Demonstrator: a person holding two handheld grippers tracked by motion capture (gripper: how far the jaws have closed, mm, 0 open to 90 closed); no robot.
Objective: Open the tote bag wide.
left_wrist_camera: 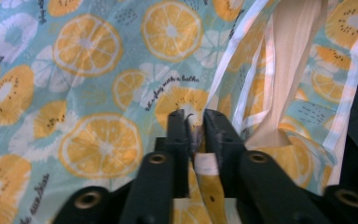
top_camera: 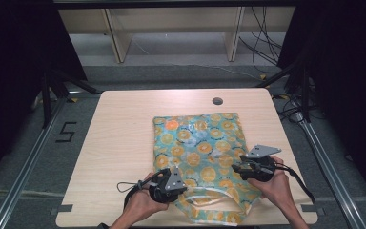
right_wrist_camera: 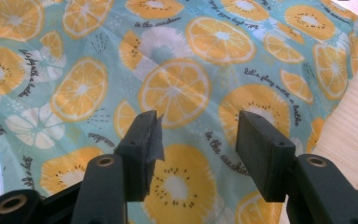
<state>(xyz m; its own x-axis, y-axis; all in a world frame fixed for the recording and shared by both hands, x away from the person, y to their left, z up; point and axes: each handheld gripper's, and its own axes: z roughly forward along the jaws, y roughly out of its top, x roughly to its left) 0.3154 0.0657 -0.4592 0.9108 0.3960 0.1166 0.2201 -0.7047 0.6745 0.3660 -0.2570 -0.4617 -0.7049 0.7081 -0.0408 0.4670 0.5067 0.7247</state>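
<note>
Left gripper (left_wrist_camera: 195, 122) fingers clamped on fruit-print bag's (top_camera: 198, 143) hem — right gripper (right_wrist_camera: 198, 140) fingers apart, contents seemingly hidden.

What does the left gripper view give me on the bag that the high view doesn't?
Left gripper view: the left gripper has its jaws nearly closed on the white-trimmed edge of the bag, with a handle strap hanging beside it. High view: the wooden table, both hands, and the right gripper poised over the bag's right side near the mouth. Both show the teal orange-slice print and the left gripper at the bag's opening.
</note>
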